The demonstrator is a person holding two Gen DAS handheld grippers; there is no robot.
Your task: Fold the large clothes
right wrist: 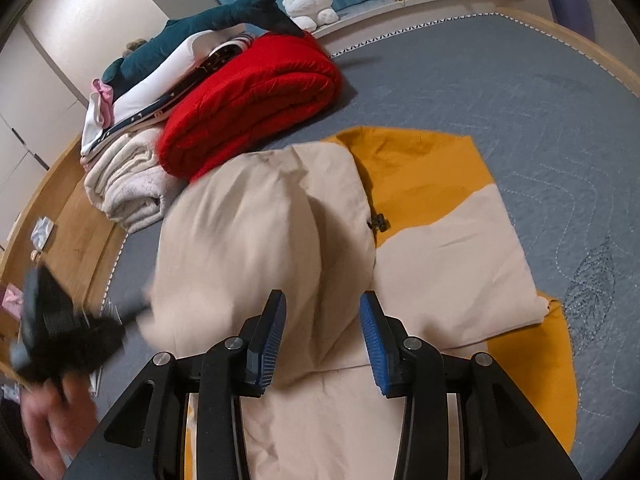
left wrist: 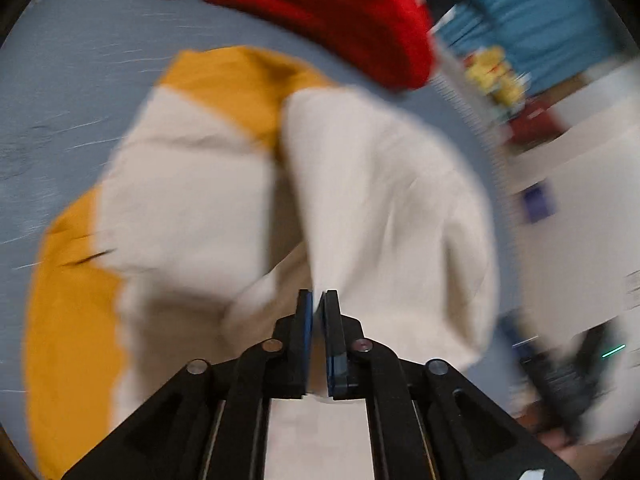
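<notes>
1. Cream-and-mustard garment (right wrist: 448, 236) lies on grey bedspread (right wrist: 520, 92), just beside red folded quilt (right wrist: 256, 100).
2. Left gripper (left wrist: 318, 300): jaws pinched on garment's cream fabric.
3. Right gripper (right wrist: 322, 312): jaws wide apart, holding nothing, above garment.

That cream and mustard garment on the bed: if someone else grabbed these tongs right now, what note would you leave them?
Left tongs: shut on a raised flap of the cream and mustard-yellow garment.
Right tongs: open, above the garment, holding nothing.
Garment lies on the grey quilted bed cover, beside the folded red blanket.
Done: one side lifted across the middle.
Left: lay that flap flat, then probably finish folding and smooth.
</notes>
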